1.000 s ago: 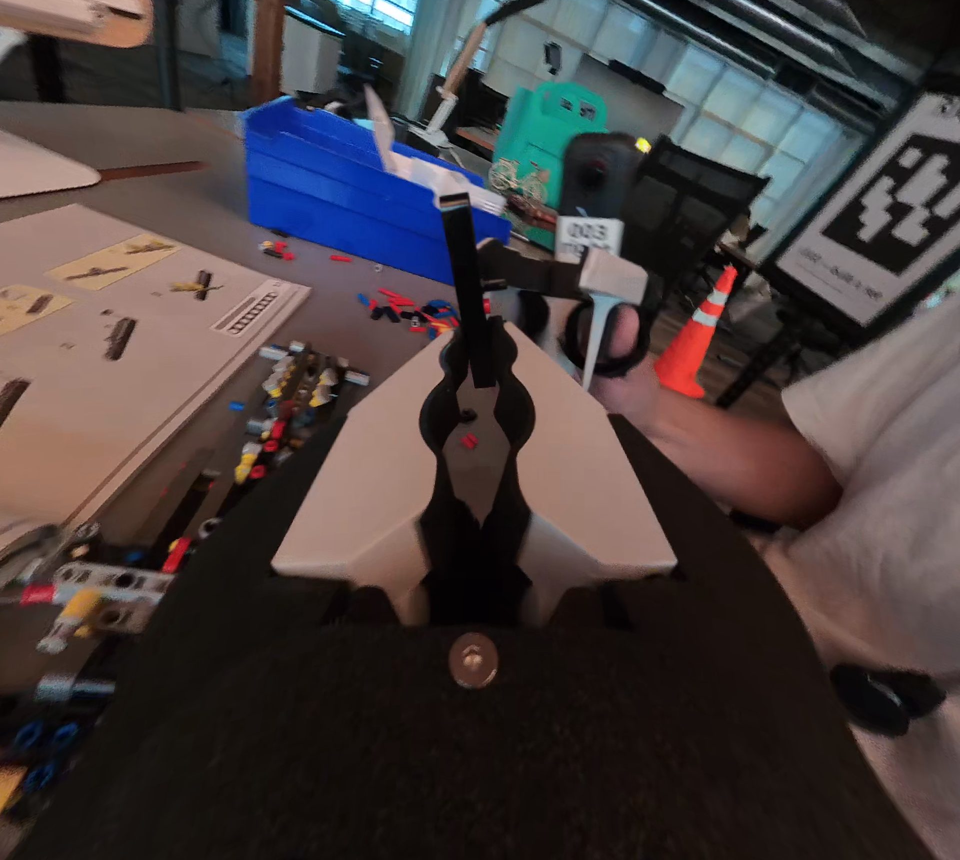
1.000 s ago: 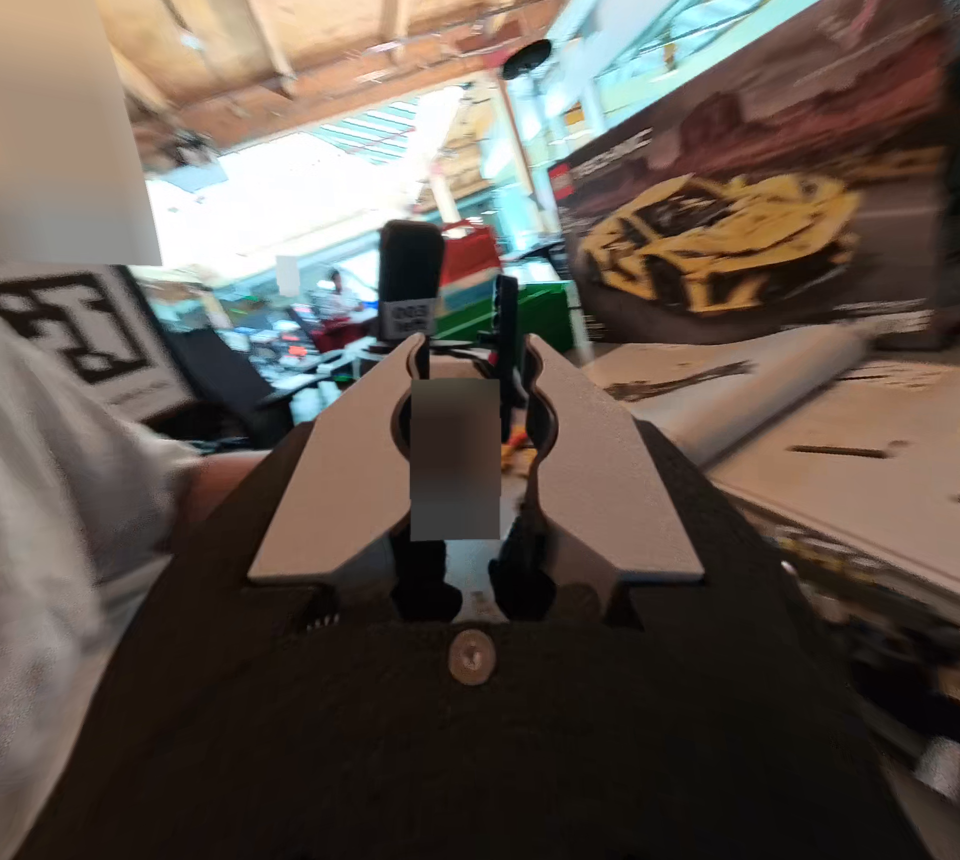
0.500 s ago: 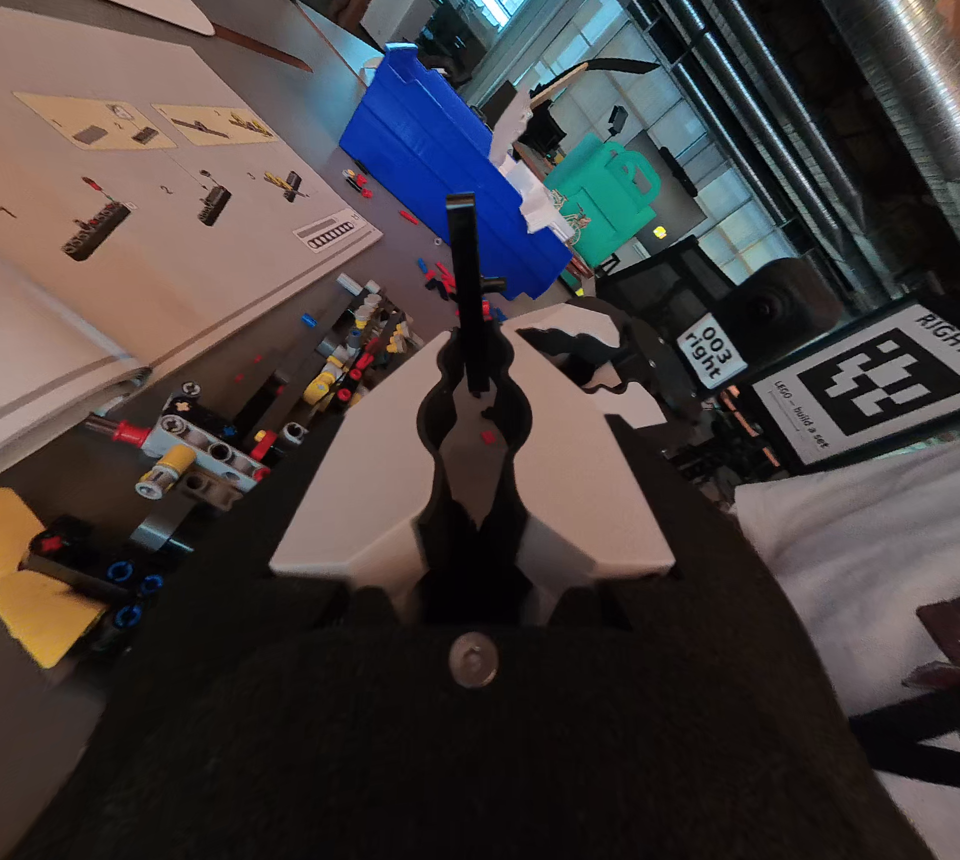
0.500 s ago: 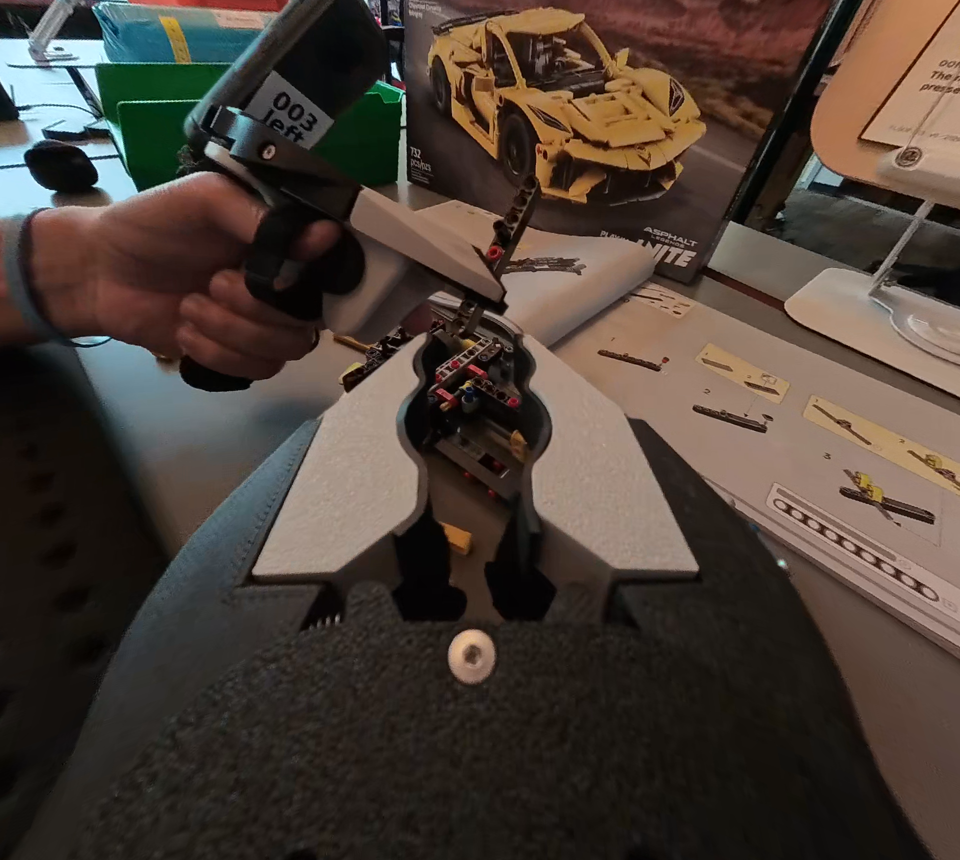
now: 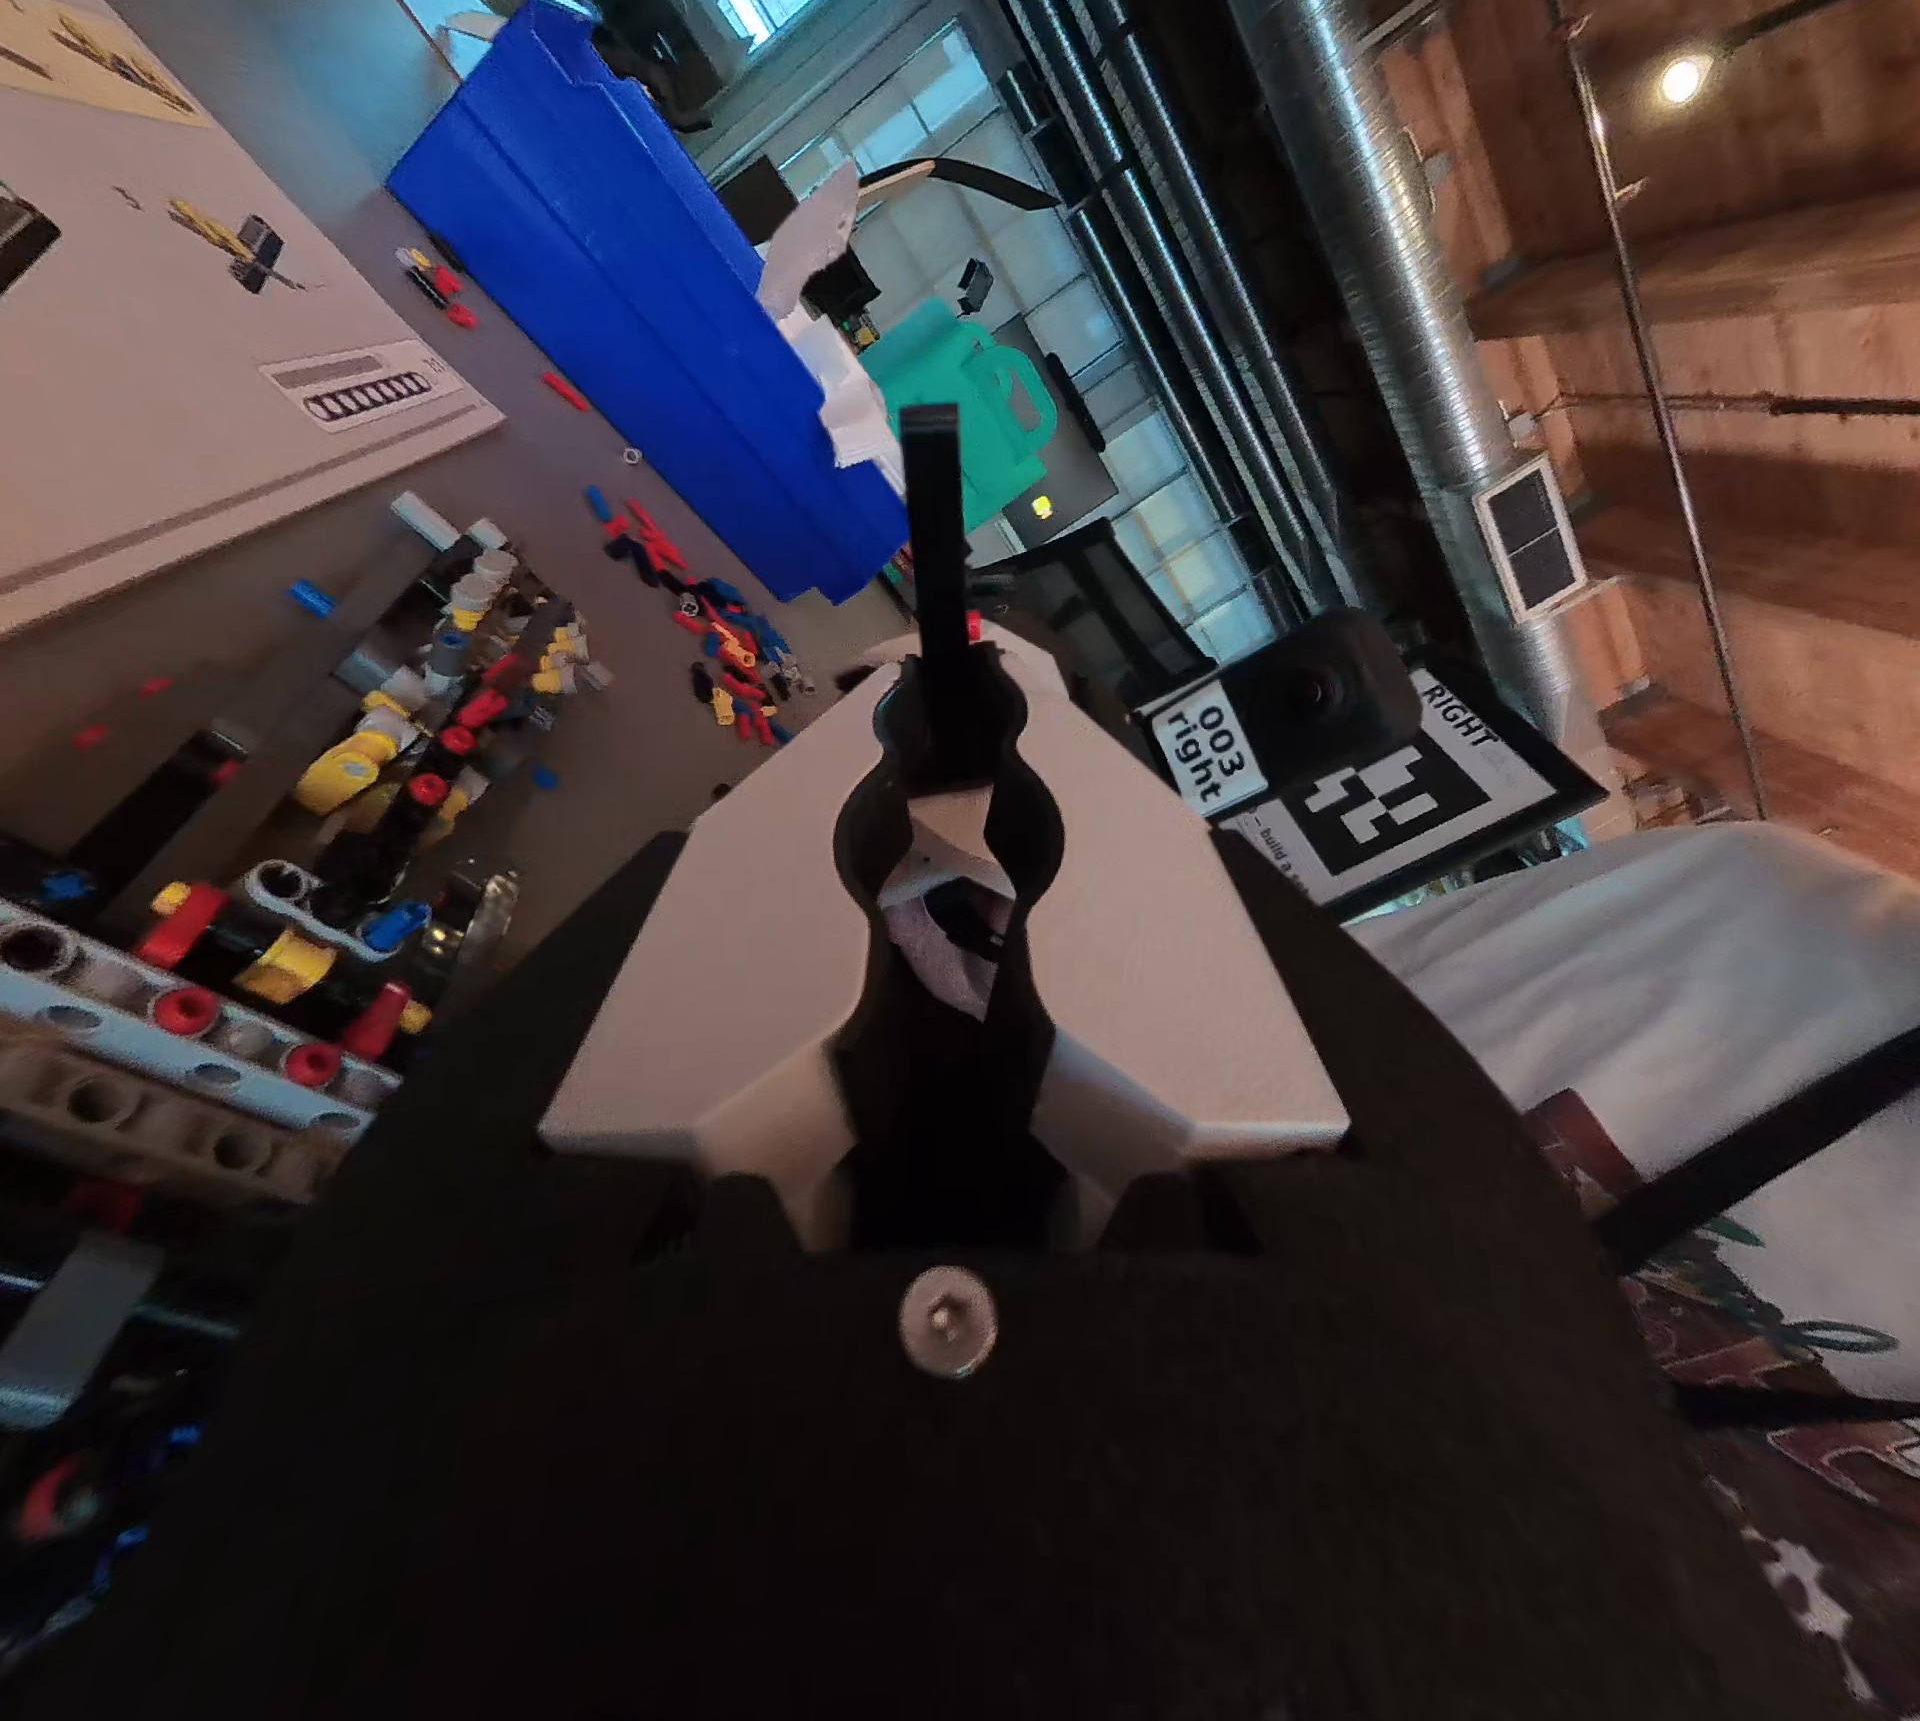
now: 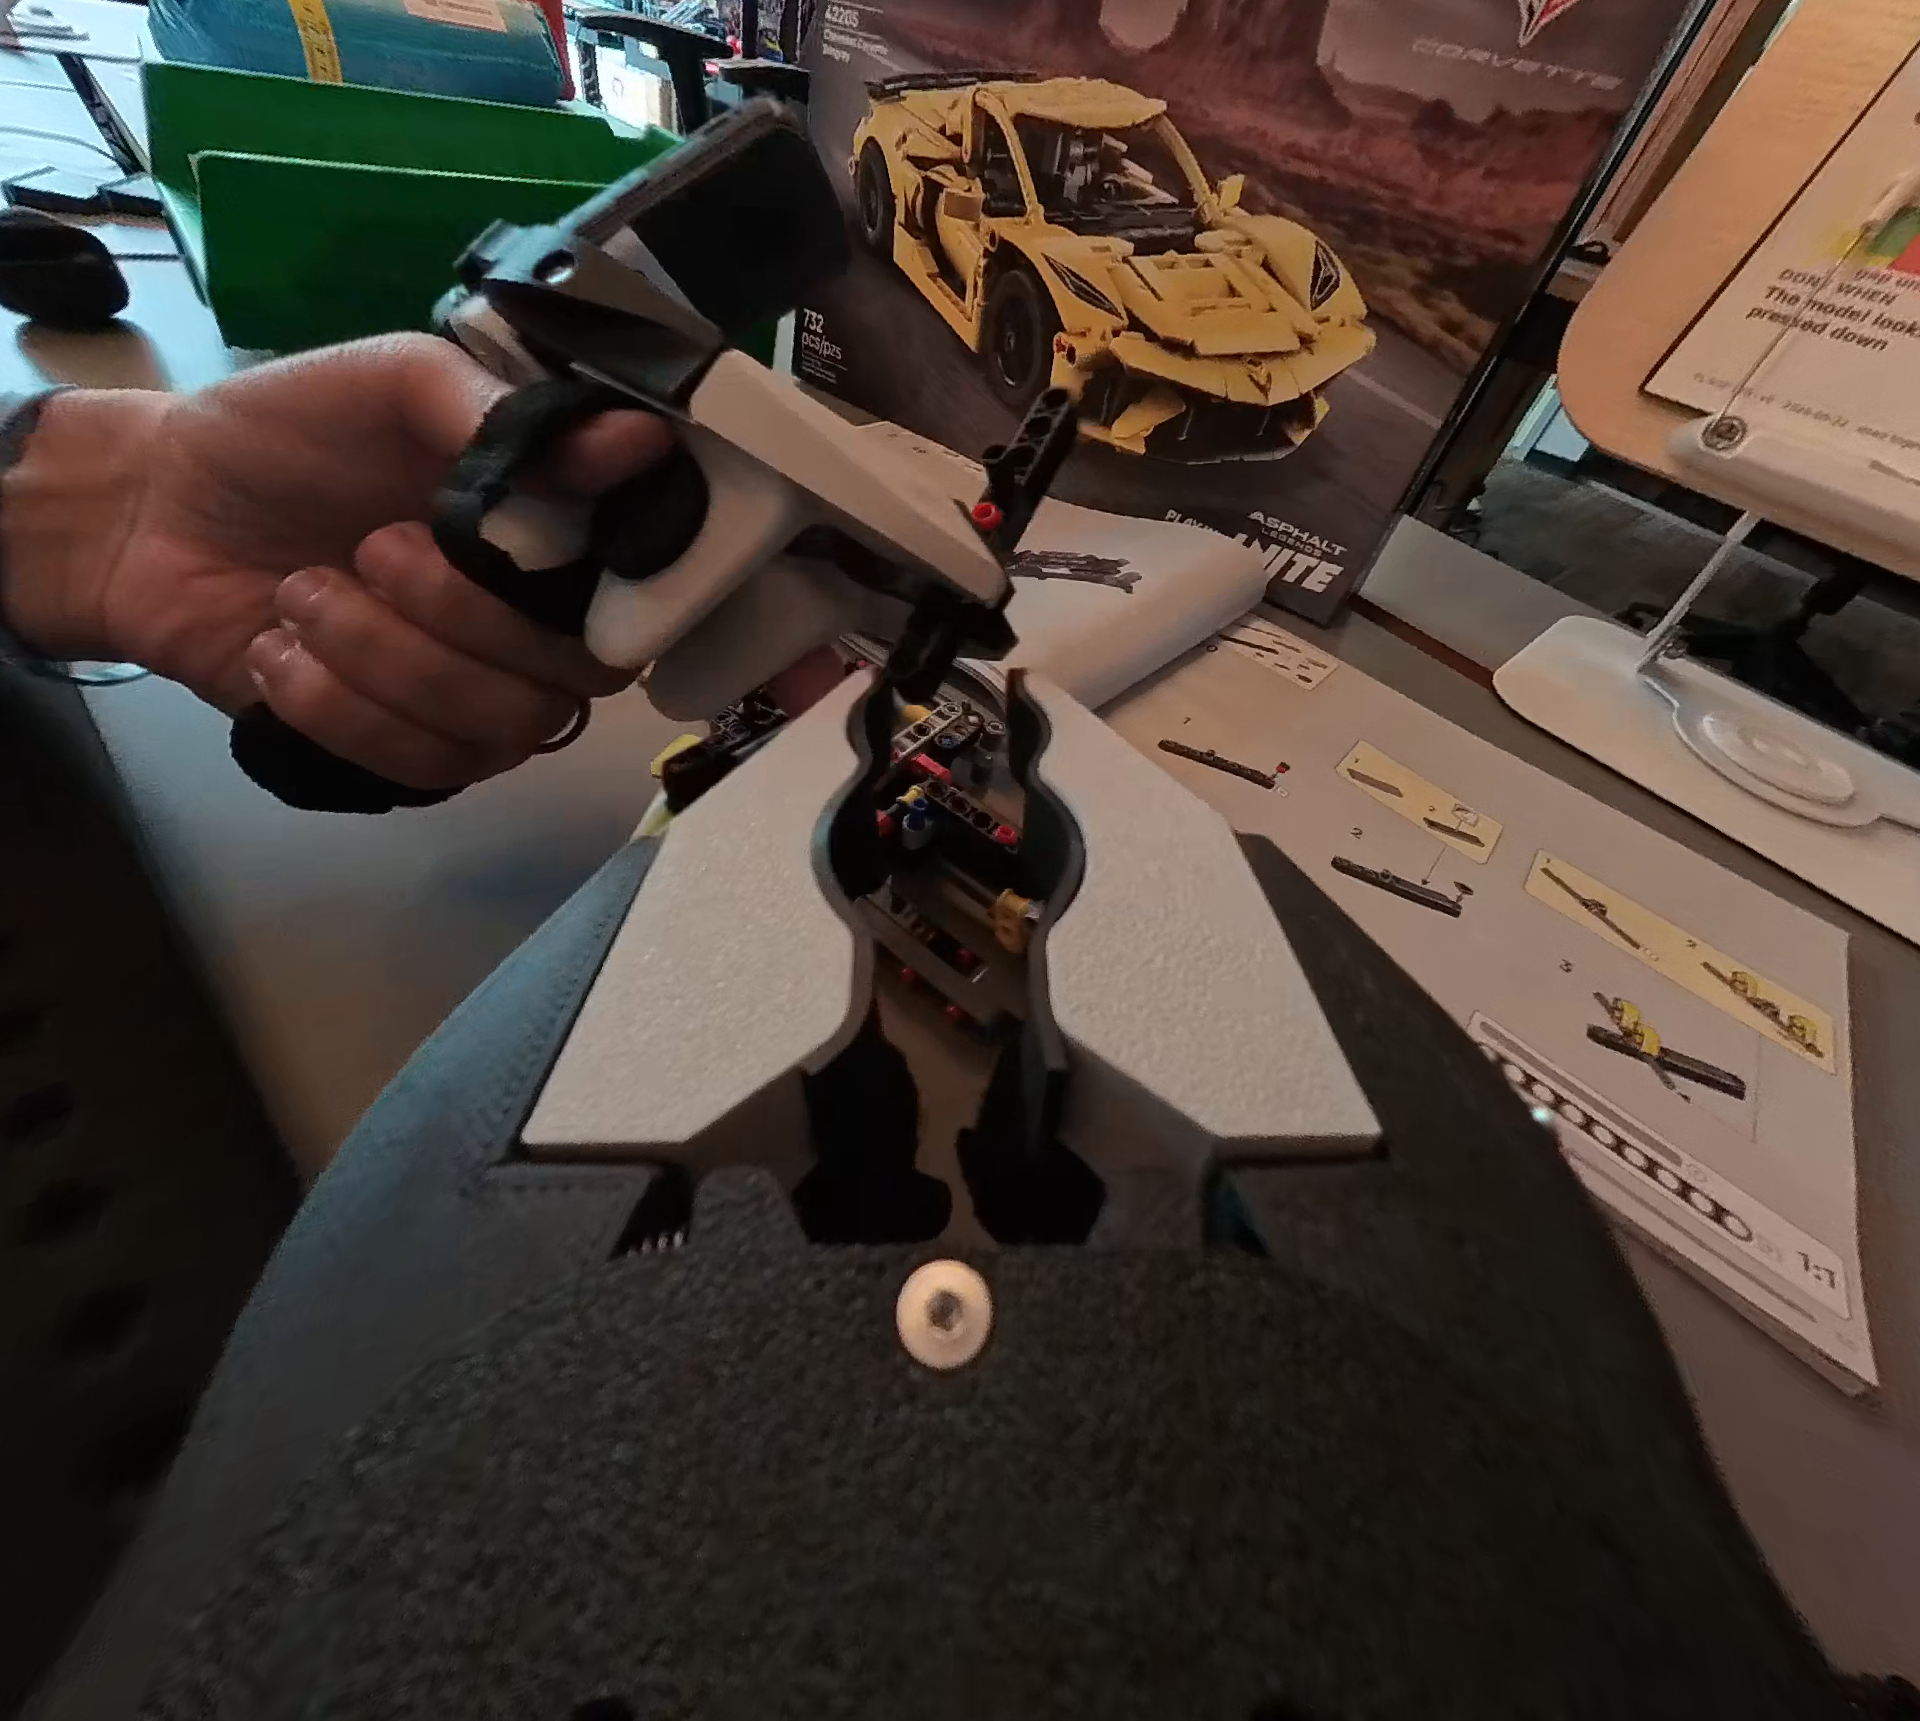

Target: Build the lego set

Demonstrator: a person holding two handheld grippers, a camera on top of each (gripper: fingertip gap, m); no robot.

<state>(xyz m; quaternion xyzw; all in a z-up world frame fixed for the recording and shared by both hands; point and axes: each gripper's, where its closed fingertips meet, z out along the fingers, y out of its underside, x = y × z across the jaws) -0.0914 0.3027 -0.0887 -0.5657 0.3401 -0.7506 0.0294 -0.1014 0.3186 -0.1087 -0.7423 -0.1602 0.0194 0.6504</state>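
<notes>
Your left gripper (image 5: 948,715) pinches the black beam (image 5: 940,570) upright at frame centre; your right gripper (image 6: 940,705) hangs slightly parted, holding nothing, above the loose parts (image 6: 940,798).

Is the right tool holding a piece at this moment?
No: the right tool is open with nothing gripped between its fingers, while the left tool clamps the black beam.

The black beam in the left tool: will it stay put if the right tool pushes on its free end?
The black beam is probably stiff plastic, so it should not bend. The left tool clamps only its lower end, so a sideways push may pivot it between the pads. It looks thin and light, so a push along its length seems safer.
</notes>
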